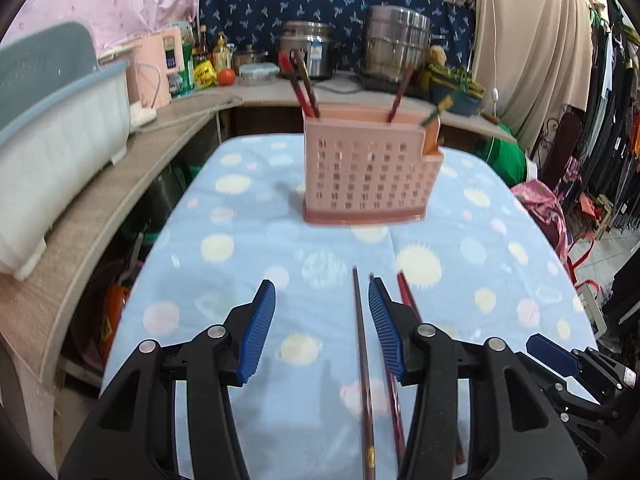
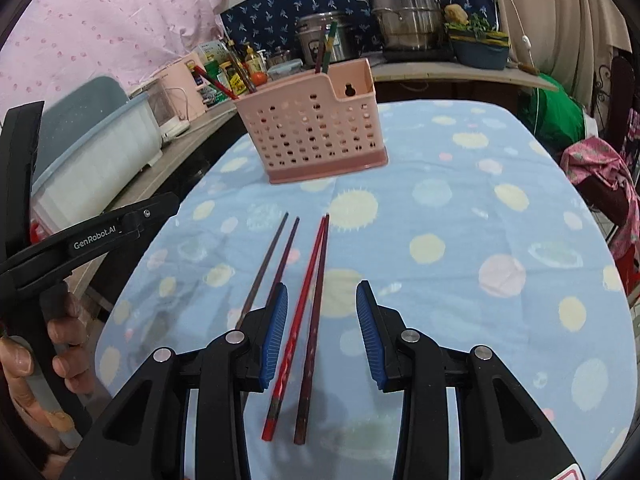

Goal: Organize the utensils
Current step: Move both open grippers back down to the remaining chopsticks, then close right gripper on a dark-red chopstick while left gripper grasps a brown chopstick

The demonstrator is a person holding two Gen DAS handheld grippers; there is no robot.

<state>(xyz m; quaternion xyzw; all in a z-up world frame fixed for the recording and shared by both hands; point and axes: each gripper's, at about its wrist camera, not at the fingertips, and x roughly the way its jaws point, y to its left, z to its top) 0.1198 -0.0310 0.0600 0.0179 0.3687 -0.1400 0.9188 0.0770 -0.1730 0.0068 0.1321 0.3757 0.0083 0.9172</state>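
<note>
Both tools spread: left tool (image 1: 322, 322), right tool (image 2: 322, 330) over chopsticks (image 2: 308, 320); holder (image 2: 310, 132) at twelve o'clock, contents perhaps chopsticks.

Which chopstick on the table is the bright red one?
The bright red chopstick lies between the right claw's open fingers, third from the left of the four. Its neighbour on the right and the two on the left are dark brown.
</note>
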